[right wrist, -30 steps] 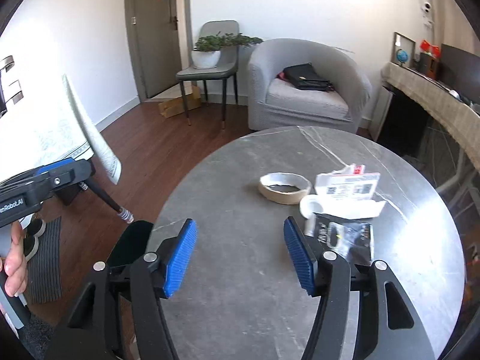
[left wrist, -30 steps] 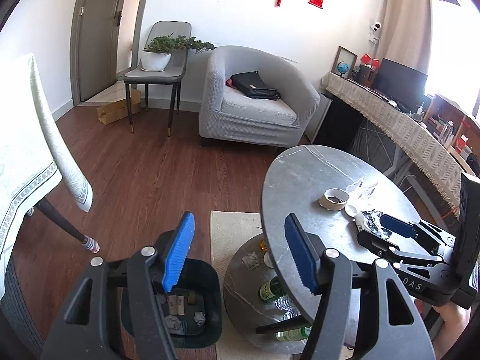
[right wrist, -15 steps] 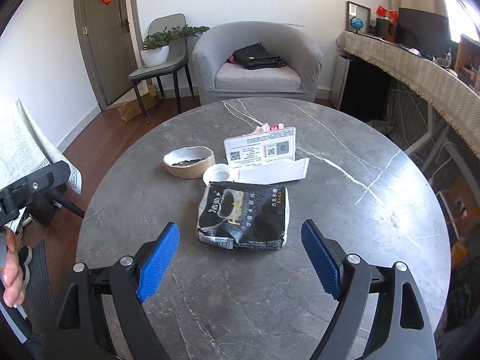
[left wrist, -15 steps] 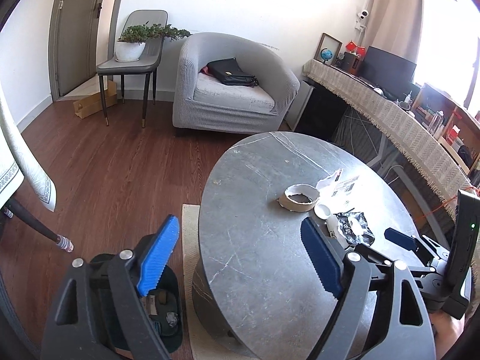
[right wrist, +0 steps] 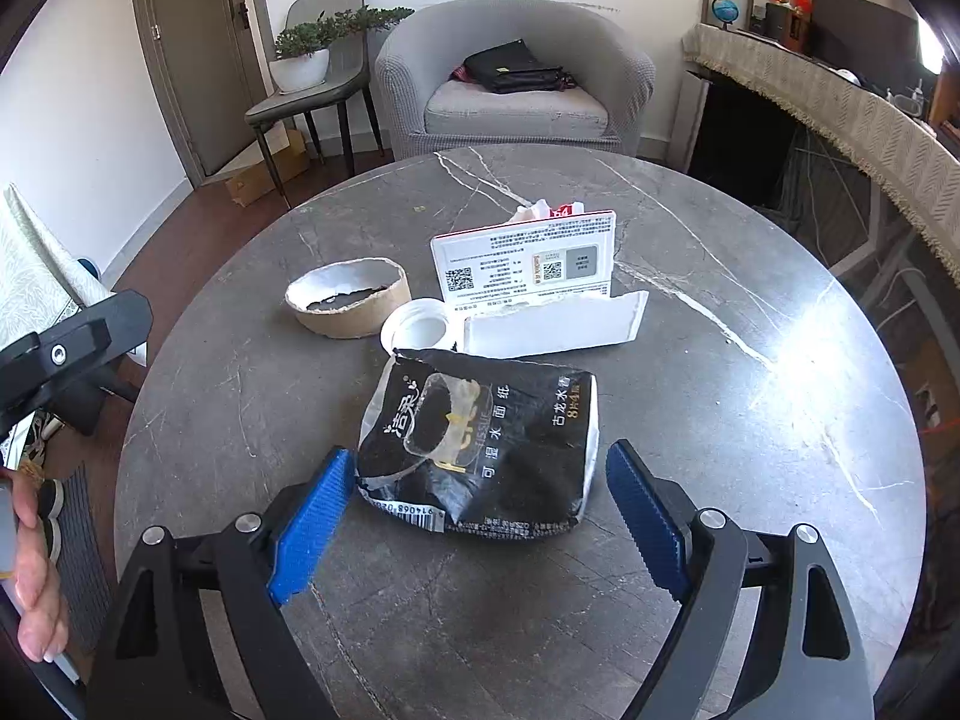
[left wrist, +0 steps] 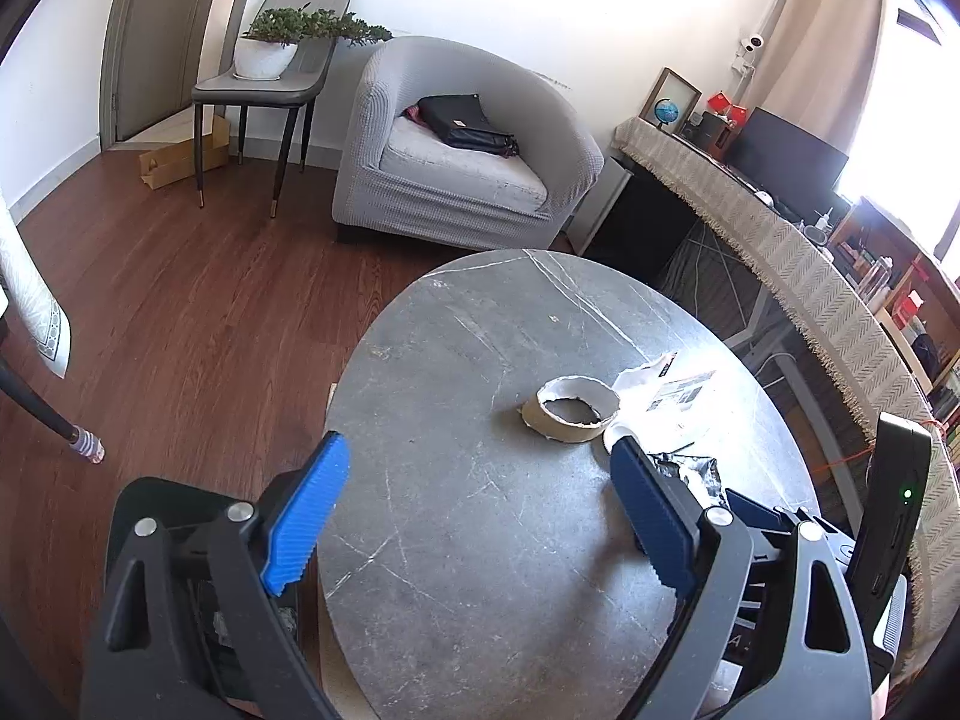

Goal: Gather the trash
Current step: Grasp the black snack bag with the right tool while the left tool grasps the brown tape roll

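A crumpled black tissue wrapper point(right wrist: 480, 450) lies on the round grey marble table point(right wrist: 690, 420). My right gripper point(right wrist: 477, 516) is open, its blue pads on either side of the wrapper's near edge, apart from it. Behind the wrapper are a white cap point(right wrist: 417, 330), a cardboard tape ring point(right wrist: 348, 297), a white card with QR codes point(right wrist: 525, 258) and a white torn paper point(right wrist: 558, 327). My left gripper point(left wrist: 474, 516) is open and empty over the table's left part. The tape ring point(left wrist: 573, 408) and papers point(left wrist: 672, 396) show beyond it. A dark bin point(left wrist: 240, 618) sits low behind its left finger.
A grey armchair point(left wrist: 462, 150) with a black bag stands beyond the table. A chair with a potted plant point(left wrist: 270, 54) is by the door. A long cloth-covered desk point(left wrist: 780, 252) runs along the right. Wooden floor lies to the left.
My right gripper has moved forward to the black wrapper, which now lies between its pads. My left gripper has risen and swung right over the table top, leaving the bin behind.
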A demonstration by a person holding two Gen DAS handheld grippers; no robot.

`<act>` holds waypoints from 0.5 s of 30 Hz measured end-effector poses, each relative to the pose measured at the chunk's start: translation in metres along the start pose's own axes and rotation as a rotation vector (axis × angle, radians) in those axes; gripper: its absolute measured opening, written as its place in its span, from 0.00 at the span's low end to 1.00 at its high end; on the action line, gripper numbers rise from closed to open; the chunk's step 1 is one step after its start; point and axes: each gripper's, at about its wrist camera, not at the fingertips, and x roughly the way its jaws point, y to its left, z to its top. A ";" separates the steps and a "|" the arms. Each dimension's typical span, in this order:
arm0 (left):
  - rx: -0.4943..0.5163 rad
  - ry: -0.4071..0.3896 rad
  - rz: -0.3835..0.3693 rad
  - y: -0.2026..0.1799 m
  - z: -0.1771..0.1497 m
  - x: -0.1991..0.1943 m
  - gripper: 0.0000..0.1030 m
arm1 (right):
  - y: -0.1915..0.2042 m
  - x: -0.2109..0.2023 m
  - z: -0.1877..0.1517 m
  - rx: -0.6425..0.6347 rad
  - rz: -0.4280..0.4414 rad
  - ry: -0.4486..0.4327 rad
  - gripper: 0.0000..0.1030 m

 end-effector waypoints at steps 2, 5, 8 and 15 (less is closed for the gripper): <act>-0.001 0.006 0.000 -0.003 0.000 0.004 0.88 | 0.003 0.005 0.002 -0.007 -0.019 0.008 0.84; 0.008 0.016 0.004 -0.008 -0.001 0.009 0.88 | 0.001 0.006 0.004 0.001 -0.027 0.005 0.84; 0.025 0.022 0.010 -0.015 -0.001 0.014 0.88 | -0.004 0.004 0.003 -0.010 -0.017 -0.016 0.76; 0.047 0.030 0.010 -0.038 -0.001 0.026 0.88 | -0.028 -0.002 0.001 -0.005 0.001 -0.037 0.70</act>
